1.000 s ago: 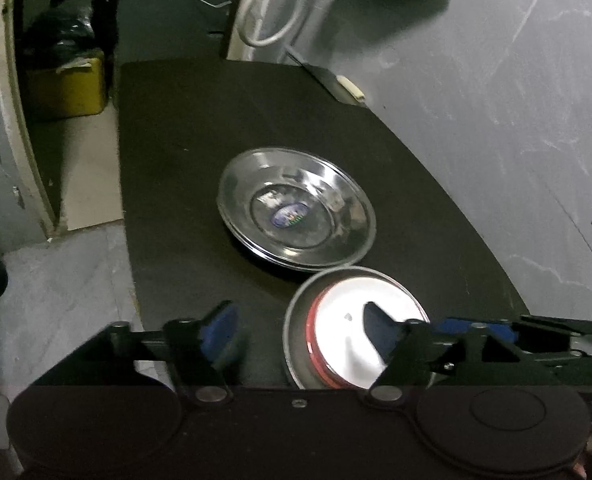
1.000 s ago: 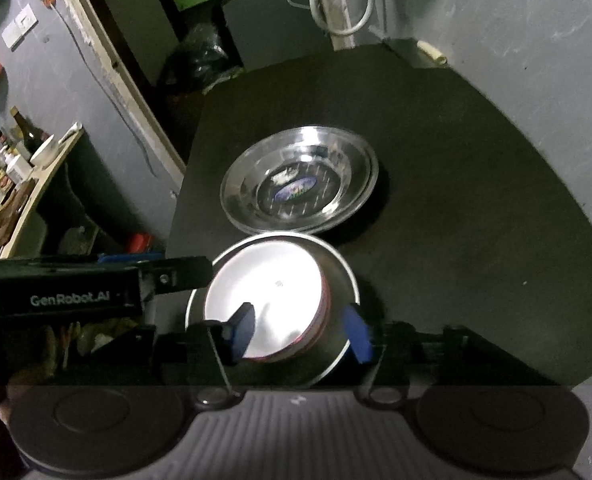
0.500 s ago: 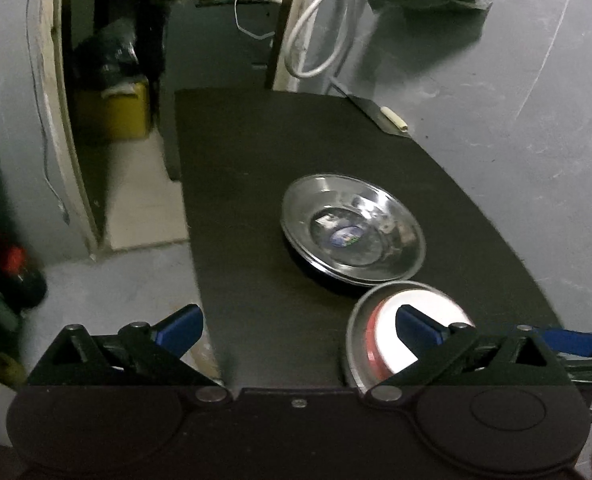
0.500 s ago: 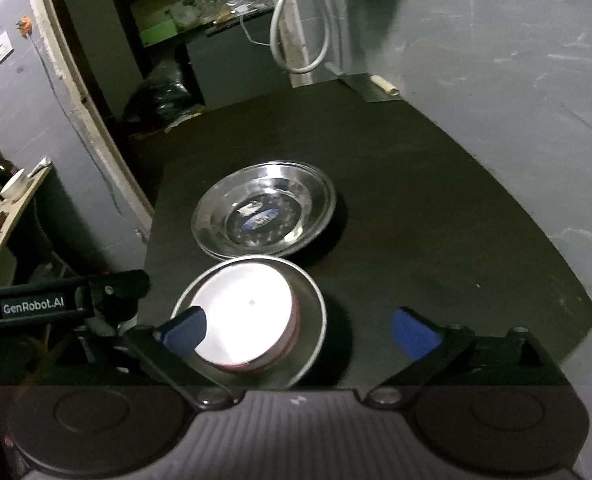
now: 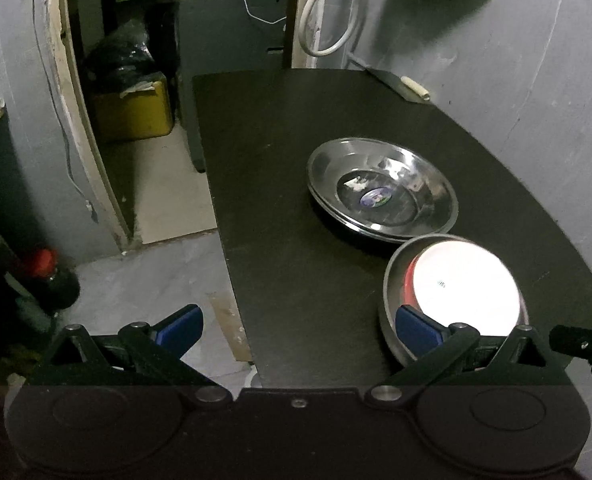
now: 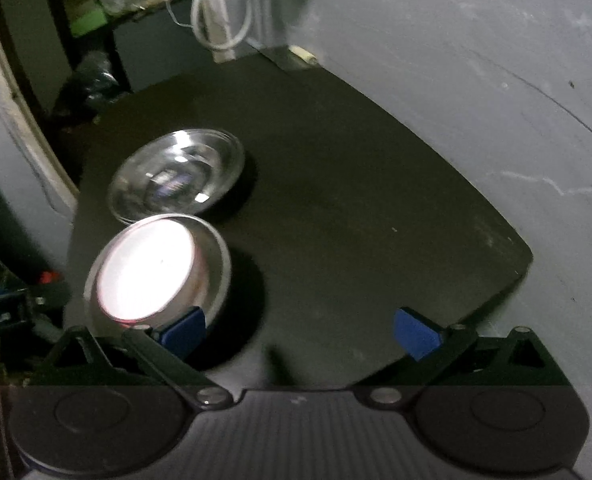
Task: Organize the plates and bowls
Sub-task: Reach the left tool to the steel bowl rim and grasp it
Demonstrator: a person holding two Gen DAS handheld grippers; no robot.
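Left wrist view: a black tabletop [image 5: 296, 184] against a grey wall, and on it two groups of dishes. Farther back sit the steel plates [image 5: 381, 188], stacked; two rims show at the near edge, with a small round sticker in the middle of the top one. Just in front of the steel plates, rims nearly touching, is one steel bowl [image 5: 391, 280] with a red-rimmed white bowl [image 5: 465, 284] nested in it, so two bowls in all. The left gripper [image 5: 296, 326] hangs over the table's near edge with its two blue pads spread wide, nothing between them; one pad [image 5: 415, 328] overlaps the steel bowl's near rim in the view, the other [image 5: 180, 326] sits off the table over the floor. The right gripper [image 6: 299, 330], in its own blurred view, is likewise spread wide and empty, nearer than the steel plates [image 6: 176, 176], its one pad [image 6: 184, 332] at the steel bowl's [image 6: 216, 264] edge. One yellow bin [image 5: 132, 114] stands beyond the steel plates, in a doorway
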